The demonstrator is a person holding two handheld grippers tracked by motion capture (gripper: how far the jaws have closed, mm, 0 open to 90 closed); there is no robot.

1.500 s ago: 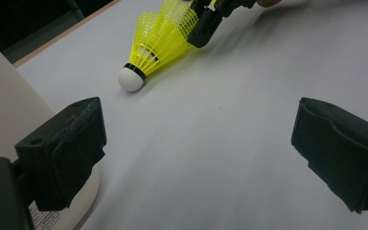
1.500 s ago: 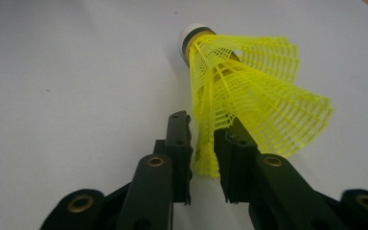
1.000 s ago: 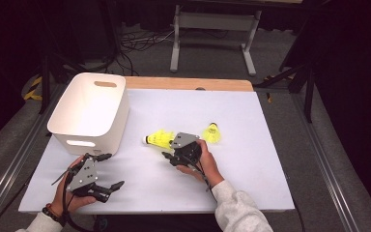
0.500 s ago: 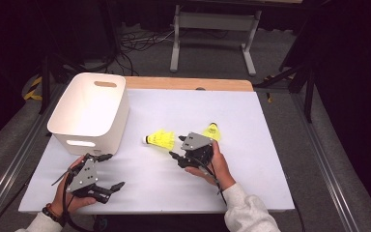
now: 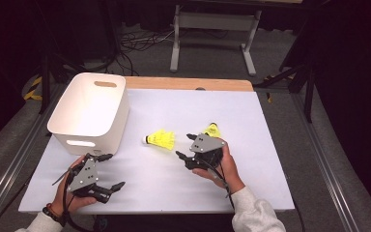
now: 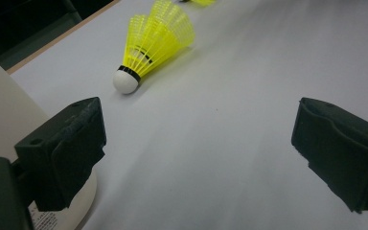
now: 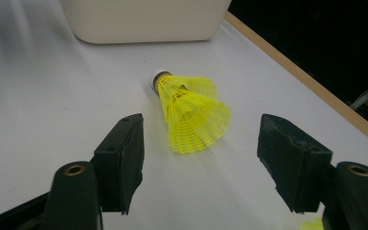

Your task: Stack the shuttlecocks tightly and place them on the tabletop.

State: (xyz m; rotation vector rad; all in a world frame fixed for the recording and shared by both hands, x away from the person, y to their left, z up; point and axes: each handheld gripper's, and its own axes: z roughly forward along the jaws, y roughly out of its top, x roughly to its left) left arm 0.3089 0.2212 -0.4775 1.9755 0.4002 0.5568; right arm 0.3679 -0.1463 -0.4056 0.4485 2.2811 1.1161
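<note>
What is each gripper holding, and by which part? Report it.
Nothing is held. The right gripper, whose jaws have just been opening, and the left gripper stand open; the nearer shuttlecock lies free on the table.

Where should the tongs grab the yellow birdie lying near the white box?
Probably at the narrow neck of the yellow plastic shuttlecock, just behind its white round cork tip. It lies on its side on the white table, so the open right tongs would do best coming down from above, one jaw on each side. The wide netted skirt is springy and could squash or slip.
</note>
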